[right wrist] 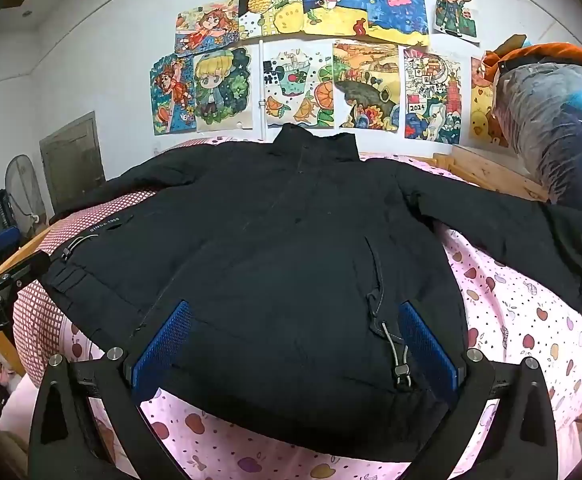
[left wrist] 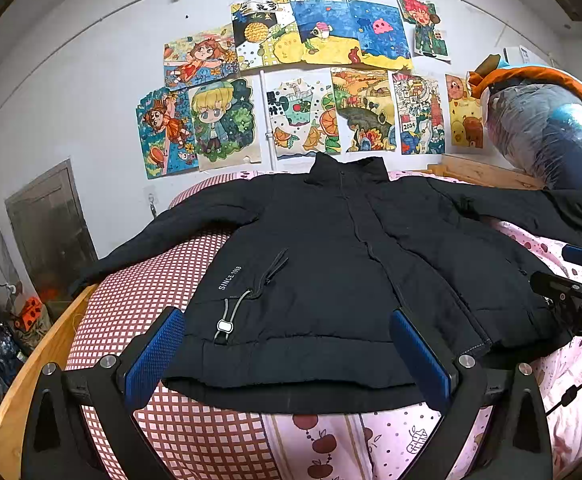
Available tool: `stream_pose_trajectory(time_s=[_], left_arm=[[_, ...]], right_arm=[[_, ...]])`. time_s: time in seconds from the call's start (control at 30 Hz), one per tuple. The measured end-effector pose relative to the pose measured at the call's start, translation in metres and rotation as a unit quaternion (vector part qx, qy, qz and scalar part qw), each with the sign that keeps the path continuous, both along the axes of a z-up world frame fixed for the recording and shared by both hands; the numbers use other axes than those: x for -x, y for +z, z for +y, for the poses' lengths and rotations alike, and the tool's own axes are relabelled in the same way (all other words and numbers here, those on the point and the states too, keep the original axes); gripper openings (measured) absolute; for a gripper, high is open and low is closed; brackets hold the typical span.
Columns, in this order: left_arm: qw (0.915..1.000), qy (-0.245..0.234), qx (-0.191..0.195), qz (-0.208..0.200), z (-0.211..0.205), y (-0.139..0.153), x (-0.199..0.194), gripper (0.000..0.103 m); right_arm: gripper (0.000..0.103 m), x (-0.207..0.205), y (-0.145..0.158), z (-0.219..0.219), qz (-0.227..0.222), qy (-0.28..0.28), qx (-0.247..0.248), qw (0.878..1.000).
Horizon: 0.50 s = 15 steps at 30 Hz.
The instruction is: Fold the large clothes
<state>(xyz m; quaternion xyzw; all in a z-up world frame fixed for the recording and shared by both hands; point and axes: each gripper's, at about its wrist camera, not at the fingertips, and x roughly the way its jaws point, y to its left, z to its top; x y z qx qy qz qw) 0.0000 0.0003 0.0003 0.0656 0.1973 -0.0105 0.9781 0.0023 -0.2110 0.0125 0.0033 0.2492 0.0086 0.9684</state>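
1. Two grippers hover at the near hem of the black jacket (left wrist: 331, 248): our left gripper (left wrist: 287, 356) and our right gripper (right wrist: 295, 344) both have their blue pads spread wide, and neither has hold of anything.
2. We see the jacket lying front-up and zipped on the bed (left wrist: 195, 432), collar toward the wall, both sleeves spread out to the sides; its hem sits just ahead of our open fingers.
3. We judge the padded fabric the main risk. It is thick and springy, so a shallow pinch may catch only the top layer, and the front would lift away from the back and bunch instead of folding cleanly.
4. The left sleeve (left wrist: 159, 236) reaches toward the wooden bed rail (left wrist: 31, 368). If we drag the body sideways, that sleeve could slide off the mattress and pull the whole jacket askew.
5. The drawcord toggle (left wrist: 225, 326) lies close to our left pad, and the other drawcord (right wrist: 397, 356) sits just beside our right pad. Closing there could snag a cord rather than cloth, and the hold would slip.
6. The bedding is soft and uneven, so we expect creases to drift unless both hands lift together.
7. The right sleeve (right wrist: 531, 240) stretches toward the bagged bundle (right wrist: 563, 128); whether they touch, we cannot tell.
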Motion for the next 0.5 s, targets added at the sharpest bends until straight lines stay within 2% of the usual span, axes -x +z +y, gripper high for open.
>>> stream_pose_trajectory(time_s=[0.5], left_arm=[[1.0000, 0.001, -0.001, 0.000, -0.0004, 0.0000, 0.0002, 0.103]], right_arm=[[0.102, -0.0021, 0.0008, -0.0019, 0.000, -0.004, -0.004, 1.000]])
